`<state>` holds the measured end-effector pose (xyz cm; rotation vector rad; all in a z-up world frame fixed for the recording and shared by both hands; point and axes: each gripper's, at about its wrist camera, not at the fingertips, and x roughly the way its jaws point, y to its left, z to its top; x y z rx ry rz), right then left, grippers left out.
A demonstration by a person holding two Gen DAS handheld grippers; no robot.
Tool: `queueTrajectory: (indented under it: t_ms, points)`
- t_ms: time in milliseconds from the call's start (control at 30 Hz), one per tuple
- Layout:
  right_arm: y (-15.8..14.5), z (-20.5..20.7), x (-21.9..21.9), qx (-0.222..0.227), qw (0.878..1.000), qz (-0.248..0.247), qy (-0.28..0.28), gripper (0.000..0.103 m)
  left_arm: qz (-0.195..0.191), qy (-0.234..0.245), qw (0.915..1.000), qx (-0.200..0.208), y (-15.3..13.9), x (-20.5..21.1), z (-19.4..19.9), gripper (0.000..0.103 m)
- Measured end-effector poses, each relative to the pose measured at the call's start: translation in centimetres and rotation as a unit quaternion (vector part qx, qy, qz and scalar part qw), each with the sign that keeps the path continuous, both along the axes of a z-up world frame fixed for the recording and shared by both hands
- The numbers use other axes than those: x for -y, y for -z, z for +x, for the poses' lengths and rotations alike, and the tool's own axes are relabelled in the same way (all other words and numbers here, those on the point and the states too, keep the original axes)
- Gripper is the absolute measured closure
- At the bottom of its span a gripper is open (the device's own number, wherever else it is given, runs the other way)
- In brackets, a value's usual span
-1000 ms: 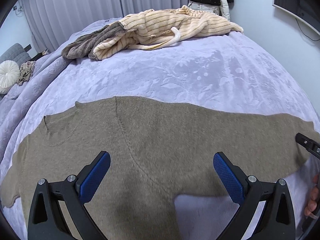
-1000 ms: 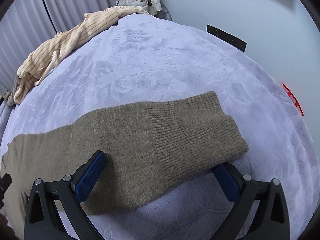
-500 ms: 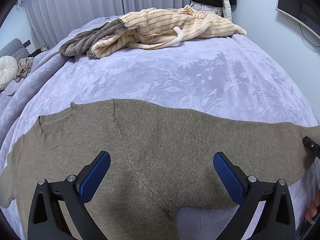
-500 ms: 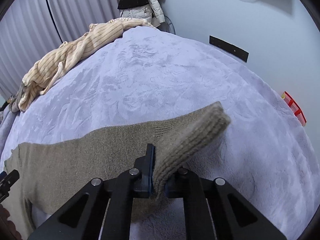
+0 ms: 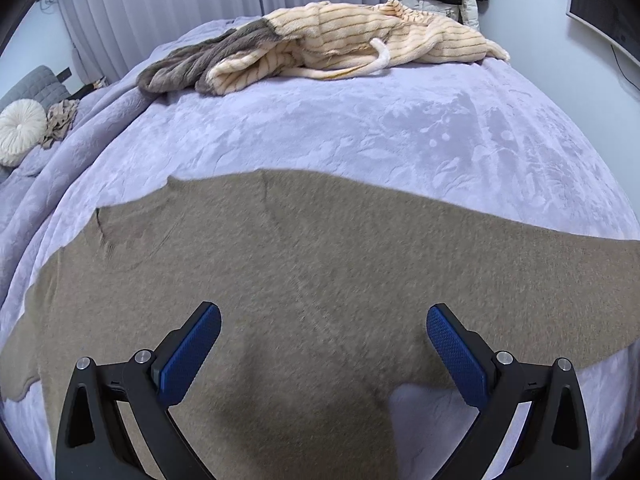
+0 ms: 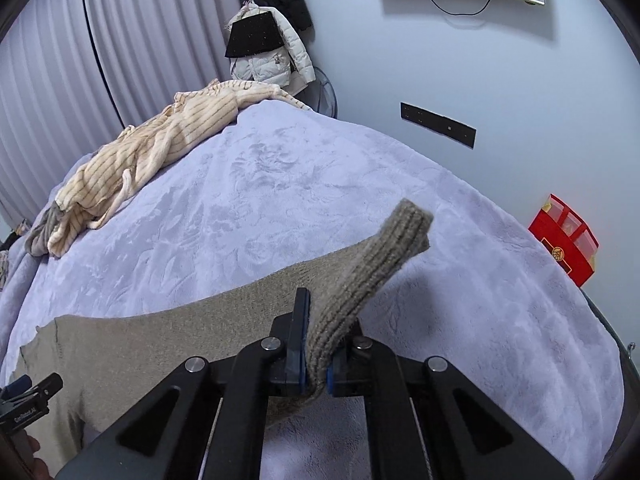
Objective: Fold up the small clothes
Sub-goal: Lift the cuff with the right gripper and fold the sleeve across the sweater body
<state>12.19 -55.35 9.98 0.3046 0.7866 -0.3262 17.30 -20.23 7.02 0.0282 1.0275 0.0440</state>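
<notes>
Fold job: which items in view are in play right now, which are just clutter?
In play:
- brown sweater, flat on the bed
- its ribbed cuff, clamped in the right gripper
- left gripper, open above the sweater

Clutter:
- striped cream garment
- grey garment
- round cushion
- red box

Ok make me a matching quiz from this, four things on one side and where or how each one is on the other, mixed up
Things:
1. left gripper
2. right gripper
3. striped cream garment
4. red box

States:
A. beside the bed, near the wall
B. open above the brown sweater
C. heaped at the far end of the bed
D. shut on the sleeve cuff

Pairs: 1-B, 2-D, 3-C, 4-A
</notes>
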Motion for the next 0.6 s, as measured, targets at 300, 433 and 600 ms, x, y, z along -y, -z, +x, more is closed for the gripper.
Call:
queueTrajectory:
  t_ms: [300, 433, 600]
  points:
    - [-2.4, -0.6, -2.0, 0.008, 1.000, -0.024, -0.009, 0.097, -0.022, -0.014, 0.9996, 0.011, -1.8, -3.6, -3.8, 0.000]
    - [-4.2, -0.6, -3.7, 0.015, 0.999, -0.045, -0.020, 0.097, -0.028, -0.020, 0.9991, 0.023, -2.9, -5.2, -5.4, 0.000]
    - [-5.8, -0.9, -5.6, 0.021, 0.998, -0.049, -0.029, 0.097, -0.036, -0.030, 0.9983, 0.036, -3.9, -7.5, -7.6, 0.000]
